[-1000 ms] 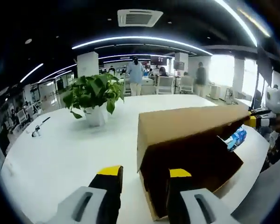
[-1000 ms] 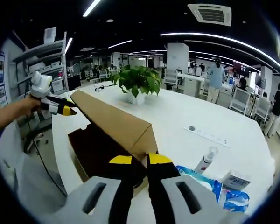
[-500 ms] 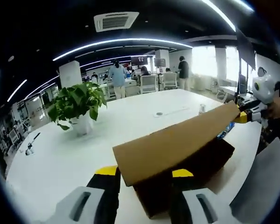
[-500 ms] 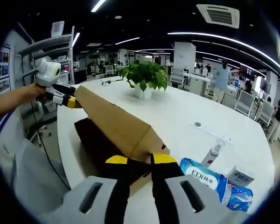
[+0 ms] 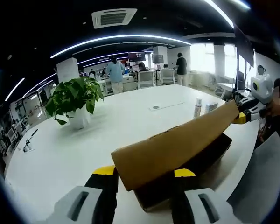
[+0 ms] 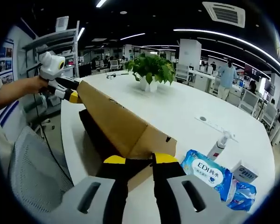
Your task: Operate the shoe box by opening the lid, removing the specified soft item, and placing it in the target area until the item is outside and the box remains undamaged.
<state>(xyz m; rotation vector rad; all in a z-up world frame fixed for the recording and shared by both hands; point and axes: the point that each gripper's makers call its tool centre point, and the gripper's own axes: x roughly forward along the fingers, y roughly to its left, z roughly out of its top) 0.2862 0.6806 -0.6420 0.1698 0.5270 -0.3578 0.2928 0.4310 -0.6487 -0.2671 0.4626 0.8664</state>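
A brown cardboard lid (image 5: pixel 177 144) slants over the dark shoe box (image 5: pixel 203 156) on the white table. My left gripper (image 5: pixel 144 171) holds the lid's near end between its yellow-tipped jaws. At the lid's far end is my right gripper (image 5: pixel 242 116), held by a hand. In the right gripper view, the lid (image 6: pixel 116 121) runs from my right gripper (image 6: pixel 139 158), shut on its near end, up to my left gripper (image 6: pixel 72 97). The dark box (image 6: pixel 95 133) lies under it, and its inside is hidden.
A blue tissue pack (image 6: pixel 207 170), a spray bottle (image 6: pixel 219 144) and a small carton (image 6: pixel 245 172) lie to the right of the box. A potted plant (image 5: pixel 74 98) stands further in on the table. A mesh chair (image 6: pixel 32 172) is at the table edge. People stand far back.
The lid has dropped from a steep raised angle to a low slant over the box, covering the dark inside. Both views have shifted with the hands.
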